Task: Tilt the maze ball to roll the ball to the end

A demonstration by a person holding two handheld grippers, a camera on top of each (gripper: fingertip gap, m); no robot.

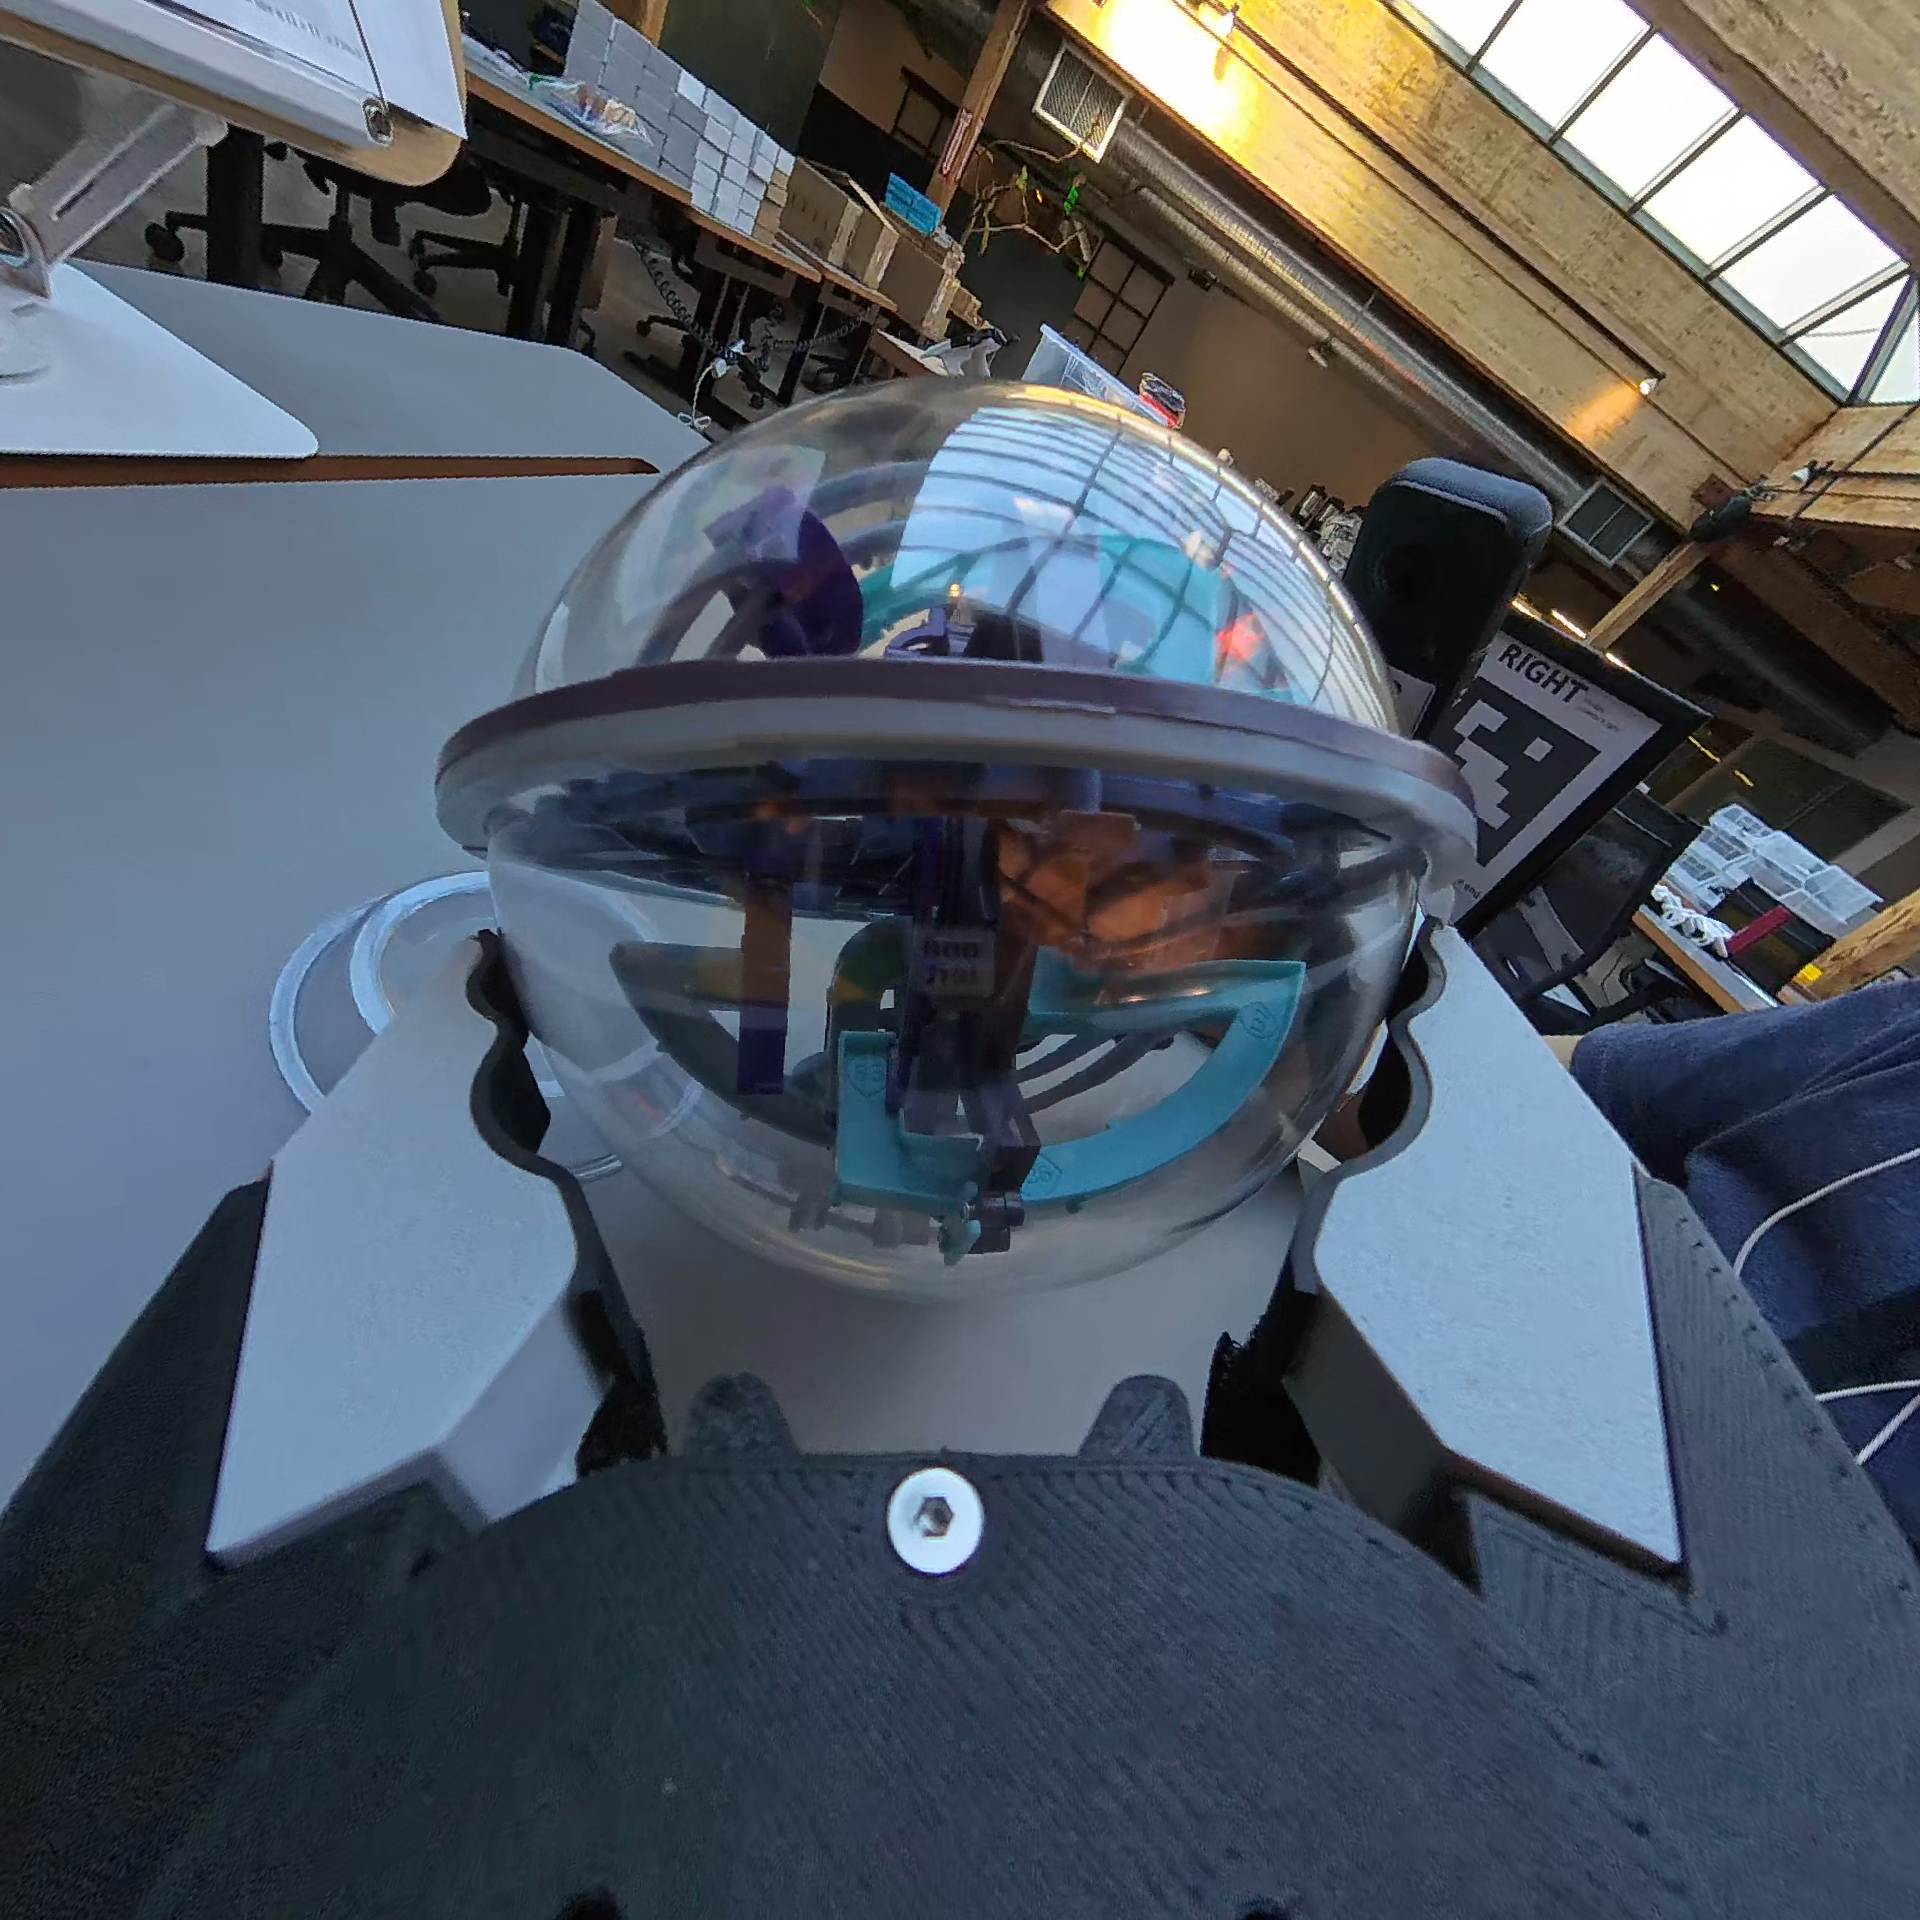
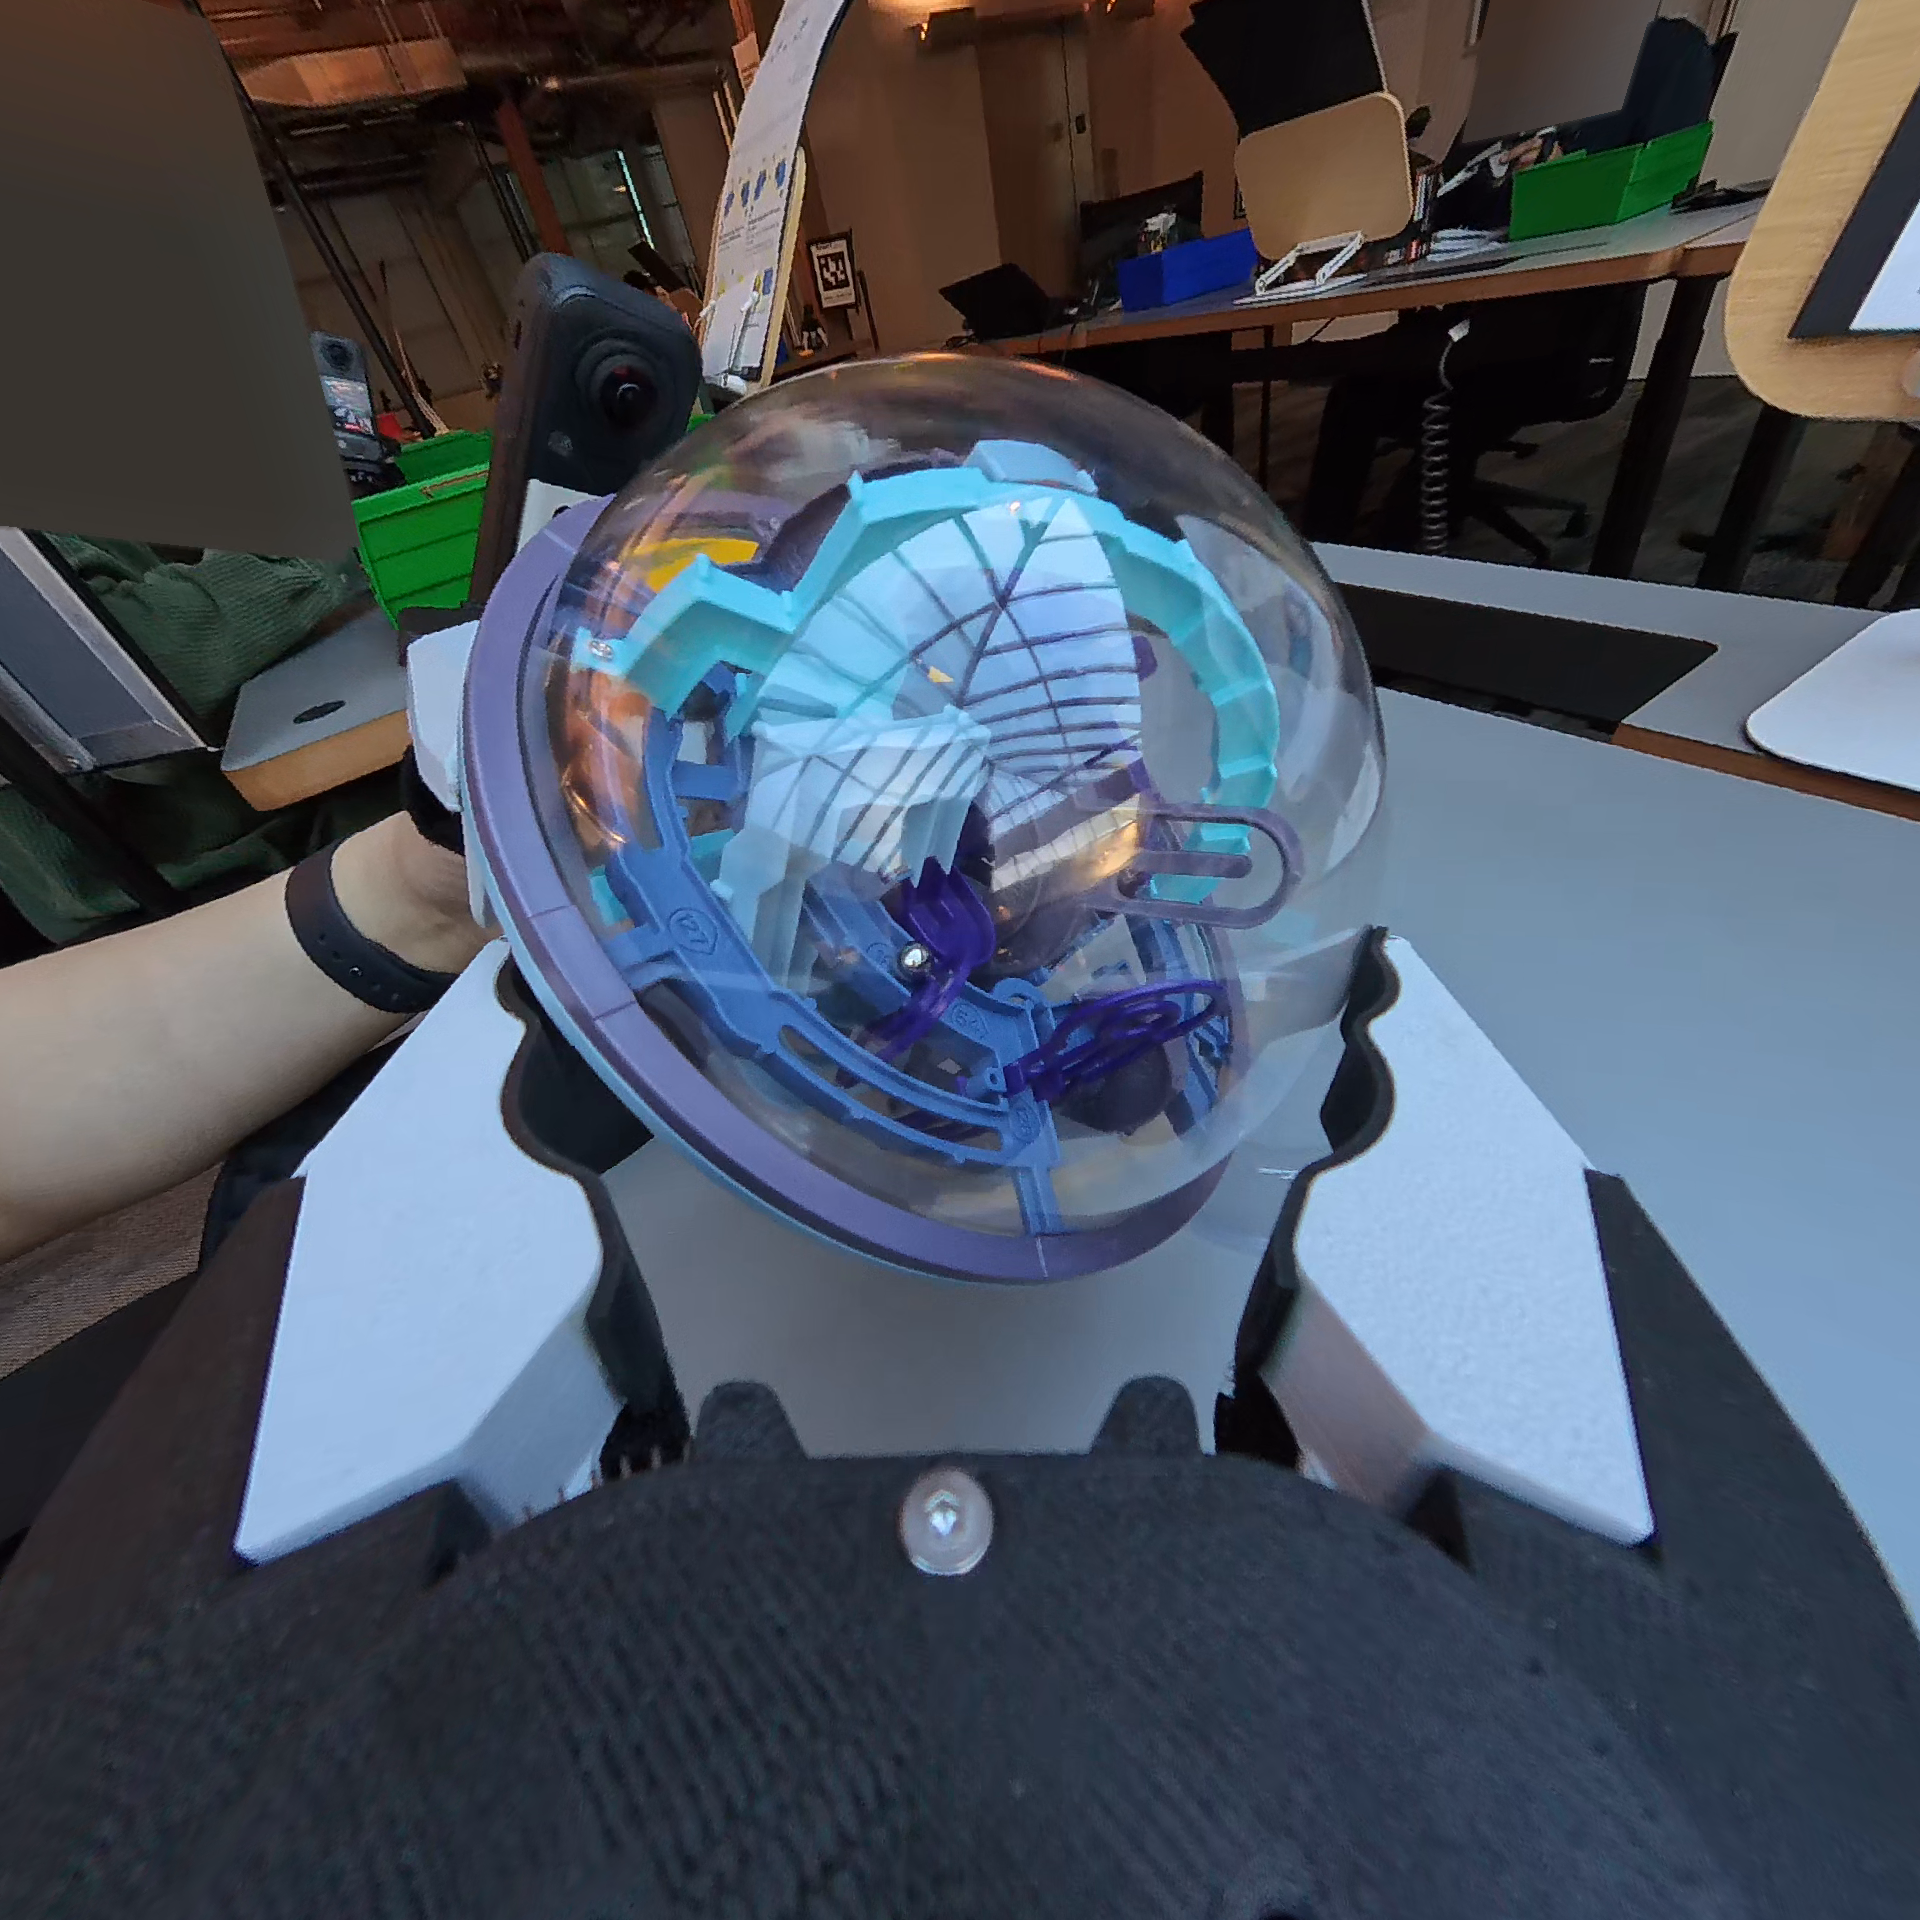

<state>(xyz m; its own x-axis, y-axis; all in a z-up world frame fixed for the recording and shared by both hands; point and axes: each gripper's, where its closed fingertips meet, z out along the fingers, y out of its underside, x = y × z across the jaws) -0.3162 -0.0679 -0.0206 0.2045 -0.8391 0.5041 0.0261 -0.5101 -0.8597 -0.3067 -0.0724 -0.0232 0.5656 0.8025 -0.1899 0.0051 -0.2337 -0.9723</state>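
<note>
Left wrist view: left gripper (image 1: pixel 951 1049) clamped on clear maze ball (image 1: pixel 951 831), purple seam ring (image 1: pixel 935 717) level above both fingers.

Right wrist view: right gripper (image 2: pixel 940 1049) pinching the sphere too, ring tilted; small steel ball (image 2: pixel 914 958) on blue track between the fingers.

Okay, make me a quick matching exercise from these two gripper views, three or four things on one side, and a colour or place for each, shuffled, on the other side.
1. steel ball
2. rim band
3. stepped track
4. clear stand

A. light turquoise
B. on the table, left of the sphere
C. on a dark purple track, low in the sphere
D. dull purple

Pairs: 1-C, 2-D, 3-A, 4-B
</note>
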